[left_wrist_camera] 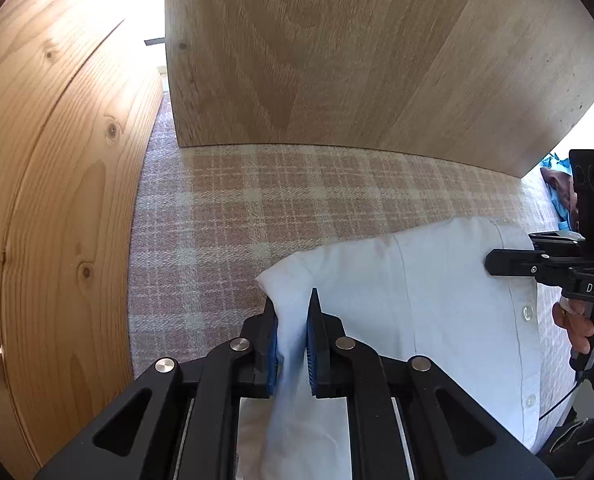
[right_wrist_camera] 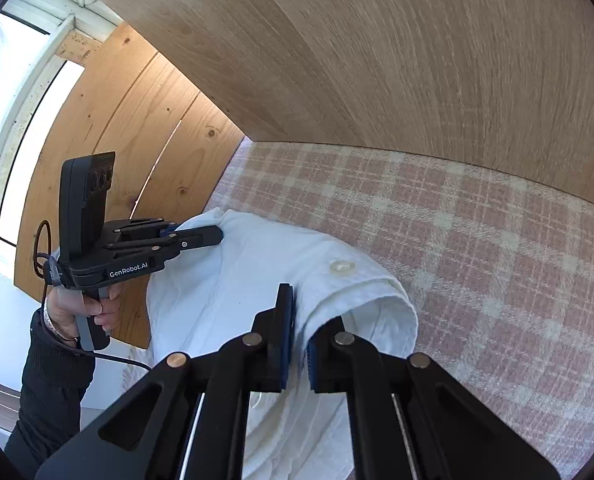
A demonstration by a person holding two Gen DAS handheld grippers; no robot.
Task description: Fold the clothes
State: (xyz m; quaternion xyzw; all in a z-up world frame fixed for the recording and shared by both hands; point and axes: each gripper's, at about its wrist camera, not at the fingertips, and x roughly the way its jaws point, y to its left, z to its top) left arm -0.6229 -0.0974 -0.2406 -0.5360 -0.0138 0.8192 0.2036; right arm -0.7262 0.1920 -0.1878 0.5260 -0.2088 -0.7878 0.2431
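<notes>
A pink-and-cream checked woven cloth [left_wrist_camera: 257,208] covers the work surface, walled in by a pale oak-veneer panel [left_wrist_camera: 357,52] at the back and a knotty pine board [left_wrist_camera: 57,184] on the left. On the cloth lies the white buttoned cotton shirt [left_wrist_camera: 449,292], its near part lifted off the surface. Its long axis runs across the two grippers, from the one on the left to the one on the right, with the button placket towards the right side.

Both grippers hold it, one at each end of the raised edge. The left gripper [left_wrist_camera: 293,340] has its blue pads [left_wrist_camera: 312,344] pressed on a bunched fold of the shirt's left edge. The right gripper [right_wrist_camera: 299,340] pinches a rolled edge near a button [right_wrist_camera: 342,267], its fingers closed on the fabric. Both point forward towards the oak panel, roughly level and parallel. A hand in a dark sleeve [right_wrist_camera: 93,312] grips the left handle.

Judging from this, a fold is under way, with the held edge carried by both grippers together.
</notes>
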